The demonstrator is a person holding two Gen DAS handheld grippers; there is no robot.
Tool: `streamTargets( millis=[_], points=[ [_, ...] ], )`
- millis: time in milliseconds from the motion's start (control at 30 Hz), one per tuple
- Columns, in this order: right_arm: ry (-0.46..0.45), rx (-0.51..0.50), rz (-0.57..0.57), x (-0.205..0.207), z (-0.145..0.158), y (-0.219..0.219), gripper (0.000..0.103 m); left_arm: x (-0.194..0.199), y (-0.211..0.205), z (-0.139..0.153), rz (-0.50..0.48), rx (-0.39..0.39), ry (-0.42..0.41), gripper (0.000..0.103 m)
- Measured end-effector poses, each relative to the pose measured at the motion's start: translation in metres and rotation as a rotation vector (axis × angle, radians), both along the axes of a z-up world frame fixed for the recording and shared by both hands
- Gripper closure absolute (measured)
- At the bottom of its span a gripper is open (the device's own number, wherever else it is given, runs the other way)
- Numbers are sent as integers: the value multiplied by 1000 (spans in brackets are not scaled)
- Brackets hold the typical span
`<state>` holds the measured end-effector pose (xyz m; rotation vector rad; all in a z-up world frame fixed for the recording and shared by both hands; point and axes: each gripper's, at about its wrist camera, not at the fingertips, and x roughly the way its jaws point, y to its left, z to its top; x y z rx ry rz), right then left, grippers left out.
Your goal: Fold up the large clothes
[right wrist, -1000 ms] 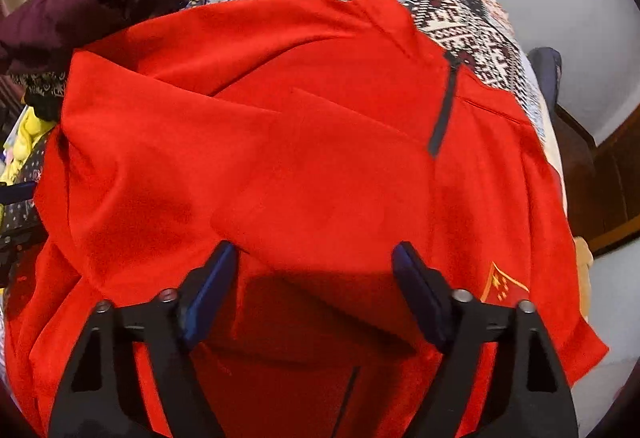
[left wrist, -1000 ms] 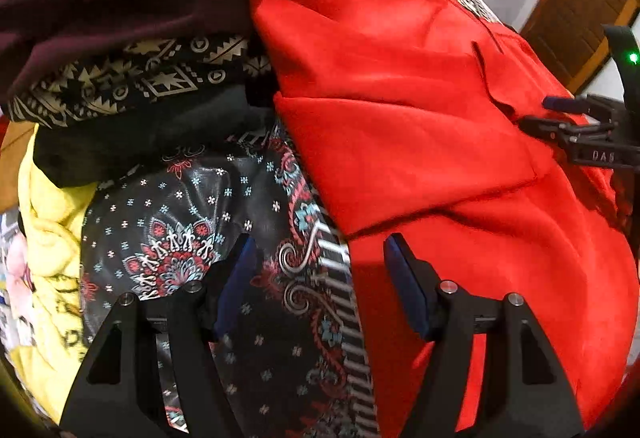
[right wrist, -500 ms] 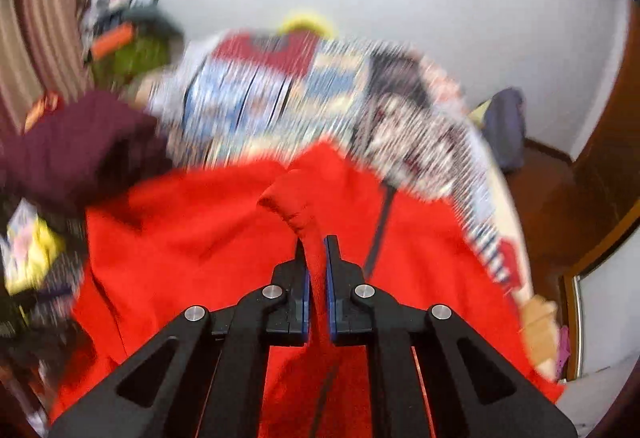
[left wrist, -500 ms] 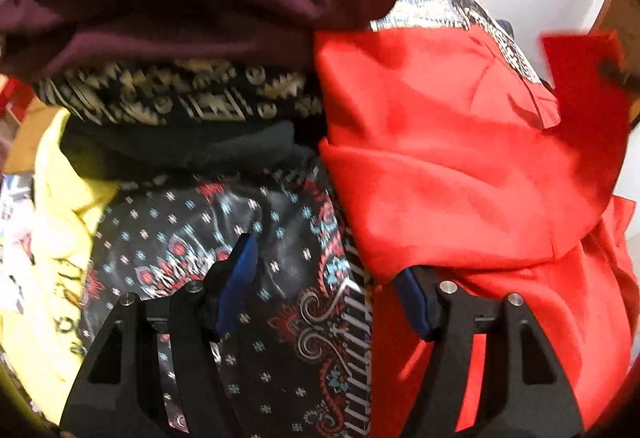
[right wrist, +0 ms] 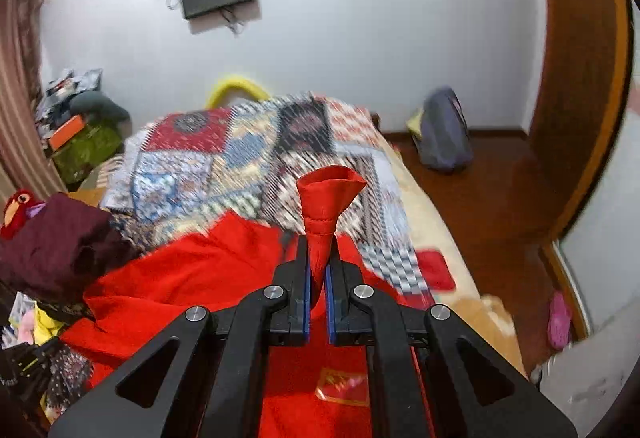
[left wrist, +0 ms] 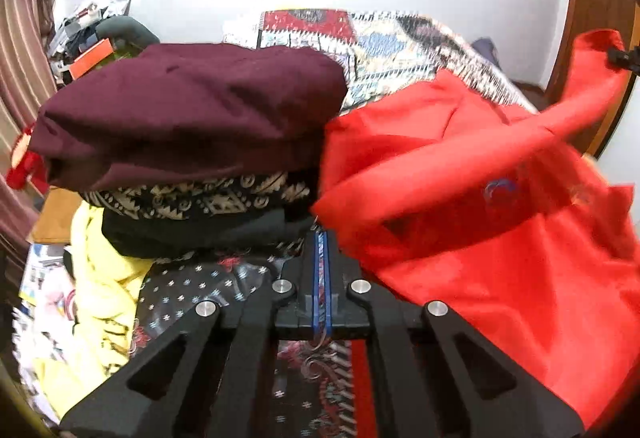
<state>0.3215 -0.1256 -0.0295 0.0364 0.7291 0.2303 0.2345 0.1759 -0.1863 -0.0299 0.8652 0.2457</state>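
Within the last second both grippers had closed, and this changed the scene around the red garment (left wrist: pixel 480 238). The right gripper (right wrist: pixel 318 258) had its jaws pressed together on a bunched fold of the red cloth, which stood up between them like a small funnel; a second before, these jaws were wide apart above the flat garment. The left gripper (left wrist: pixel 321 238) had just been closing too: its jaws now stood together with almost no gap, at the garment's left edge, just beside the pile (left wrist: pixel 188 126) of folded clothes with a maroon piece on top. A thin bit of cloth seemed to be between its pads, but whether it was the red edge or the dark patterned cloth (left wrist: pixel 192 290) under it could not be told. The garment was no longer flat on the bedspread (right wrist: pixel 224 158): its right side hung raised in the air, blurred, while its middle and near part still lay on the bed, to the right of the pile. In the left view the right gripper showed only as a dark tip at the raised corner. This probably meant that the grasp step was finished and the lift for a fold had begun; the next move would likely carry the raised side across the garment, and a weak left grip could let the edge slip.
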Motion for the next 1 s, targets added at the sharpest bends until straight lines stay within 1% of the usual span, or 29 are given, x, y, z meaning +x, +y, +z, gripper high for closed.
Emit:
streamTargets(
  millis=[67, 100, 167, 233, 300, 333, 367, 400, 467, 500, 600, 700, 767, 800, 833, 867, 900, 933, 1000],
  points=[
    [60, 30, -14, -4, -22, -15, 98, -5, 7, -13, 10, -32, 35, 102],
    [82, 38, -18, -6, -28, -19, 98, -5, 11, -21, 14, -64, 61, 102],
    [131, 51, -27, -12, -46, -30, 98, -6, 15, -34, 15, -100, 97, 102],
    [168, 43, -39, -20, -61, -39, 98, -8, 15, -42, -11, -150, 135, 102],
    [192, 35, -49, -23, -70, -43, 98, -12, 9, -47, -44, -172, 154, 97],
    [206, 31, -55, -25, -76, -46, 98, -11, 4, -49, -71, -170, 166, 89],
    [214, 33, -59, -27, -78, -50, 98, -11, -2, -49, -82, -160, 171, 76],
    [226, 38, -63, -28, -81, -54, 98, -9, -7, -51, -93, -137, 176, 70],
    [241, 45, -73, -31, -87, -61, 98, -3, -15, -54, -113, -100, 176, 46],
    [245, 45, -76, -32, -88, -62, 98, 3, -19, -56, -120, -94, 176, 43],
    [246, 46, -82, -31, -88, -66, 98, 21, -23, -61, -125, -100, 181, 43],
    [224, 48, -89, -31, -80, -68, 98, 37, -18, -62, -96, -114, 176, 43],
    [200, 54, -93, -31, -73, -70, 98, 48, -11, -61, -61, -112, 156, 42],
    [183, 59, -96, -31, -65, -72, 98, 52, -7, -60, -37, -94, 145, 42],
    [173, 61, -98, -30, -62, -73, 98, 57, -1, -58, 15, -55, 132, 42],
    [154, 67, -103, -30, -55, -75, 98, 59, 2, -56, 44, -31, 122, 42],
    [138, 75, -104, -31, -50, -77, 98, 60, 9, -52, 93, -1, 98, 42],
    [124, 87, -104, -33, -44, -79, 98, 60, 13, -49, 122, 5, 81, 42],
    [123, 102, -99, -36, -43, -80, 98, 57, 20, -46, 176, 21, 55, 42]
  ],
)
